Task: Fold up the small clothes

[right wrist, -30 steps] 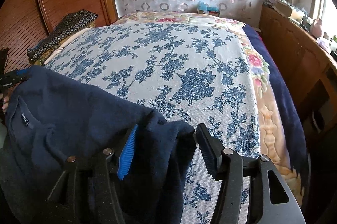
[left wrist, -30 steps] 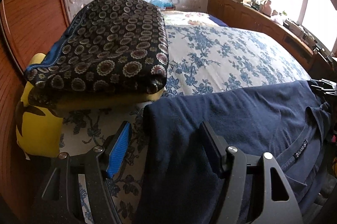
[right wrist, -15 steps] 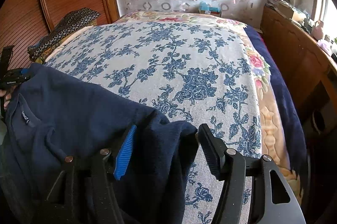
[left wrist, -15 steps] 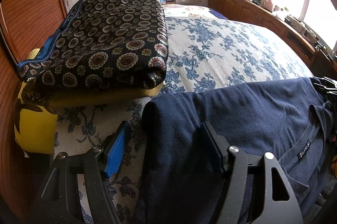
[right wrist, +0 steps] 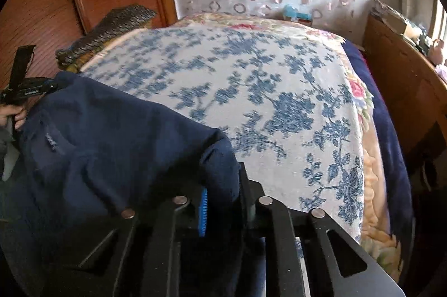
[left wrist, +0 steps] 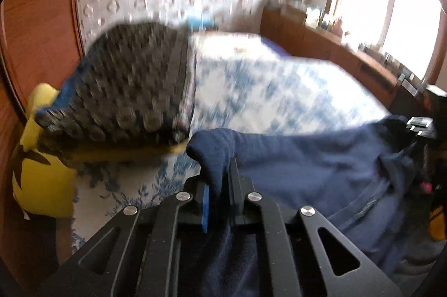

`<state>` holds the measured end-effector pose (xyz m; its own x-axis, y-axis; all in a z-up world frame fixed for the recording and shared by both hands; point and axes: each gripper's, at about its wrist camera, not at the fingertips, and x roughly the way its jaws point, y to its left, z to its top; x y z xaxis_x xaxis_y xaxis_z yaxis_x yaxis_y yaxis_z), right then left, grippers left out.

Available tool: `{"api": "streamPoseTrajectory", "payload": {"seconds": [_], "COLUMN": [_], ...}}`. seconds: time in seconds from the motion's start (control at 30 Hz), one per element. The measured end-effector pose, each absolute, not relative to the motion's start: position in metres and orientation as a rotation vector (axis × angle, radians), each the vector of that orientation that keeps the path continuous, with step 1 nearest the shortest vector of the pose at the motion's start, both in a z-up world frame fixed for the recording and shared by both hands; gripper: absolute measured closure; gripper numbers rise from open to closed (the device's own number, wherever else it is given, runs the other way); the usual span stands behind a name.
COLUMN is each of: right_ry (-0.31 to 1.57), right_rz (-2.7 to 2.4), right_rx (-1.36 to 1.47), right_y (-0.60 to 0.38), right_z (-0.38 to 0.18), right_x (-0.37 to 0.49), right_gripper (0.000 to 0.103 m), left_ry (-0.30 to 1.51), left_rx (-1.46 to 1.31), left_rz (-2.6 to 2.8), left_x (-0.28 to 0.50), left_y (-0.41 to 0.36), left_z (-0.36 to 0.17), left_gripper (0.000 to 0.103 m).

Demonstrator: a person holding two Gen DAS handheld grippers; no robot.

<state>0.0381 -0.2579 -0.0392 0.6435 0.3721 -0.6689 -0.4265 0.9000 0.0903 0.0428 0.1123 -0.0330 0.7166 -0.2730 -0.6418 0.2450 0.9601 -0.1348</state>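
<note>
A navy blue garment (left wrist: 307, 162) lies across the near edge of the bed and hangs between my two grippers. In the left wrist view my left gripper (left wrist: 219, 179) is closing, and its pads pinch a bunched corner of the navy cloth. In the right wrist view my right gripper (right wrist: 223, 185) is also closing, clamped on the opposite corner of the same garment (right wrist: 111, 134), whose neck label shows at the left. Cloth hides both pairs of fingertips. The left gripper's body (right wrist: 30, 90) and the hand holding it (right wrist: 11, 115) show at the far left of that view.
A folded dark patterned cloth (left wrist: 134, 90) rests on a yellow cushion (left wrist: 42, 185) at the bed's left side. The blue floral bedspread (right wrist: 265, 90) stretches ahead. Wooden panels (left wrist: 36, 45) stand on the left, and a cluttered wooden sideboard (left wrist: 349, 56) runs under the window.
Both grippers have gone from wide open around the navy cloth to pinched on it. The left gripper has risen with its corner, and its view is now blurred by motion.
</note>
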Motion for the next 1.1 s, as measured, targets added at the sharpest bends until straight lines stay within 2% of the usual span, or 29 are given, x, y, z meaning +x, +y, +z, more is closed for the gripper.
{"api": "streamPoseTrajectory", "payload": {"seconds": [0.33, 0.67, 0.93, 1.1], "right_ry": [0.433, 0.178, 0.016, -0.025], "right_rz": [0.459, 0.466, 0.418, 0.379], "right_rx": [-0.035, -0.074, -0.12, -0.16], "right_y": [-0.28, -0.297, -0.302, -0.296], "right_z": [0.083, 0.205, 0.278, 0.291], "right_x": [-0.041, -0.1, -0.137, -0.155], "right_gripper": [0.089, 0.09, 0.09, 0.09], "left_ry": [0.39, 0.108, -0.031, -0.055], "left_rx": [-0.045, -0.048, 0.006, 0.028], "left_rz": [-0.374, -0.333, -0.298, -0.298], "left_x": [-0.015, -0.038, -0.053, -0.054], "left_y": [0.097, 0.125, 0.132, 0.131], "left_z": [0.086, 0.201, 0.256, 0.26], "left_gripper": [0.093, 0.093, 0.093, 0.093]}}
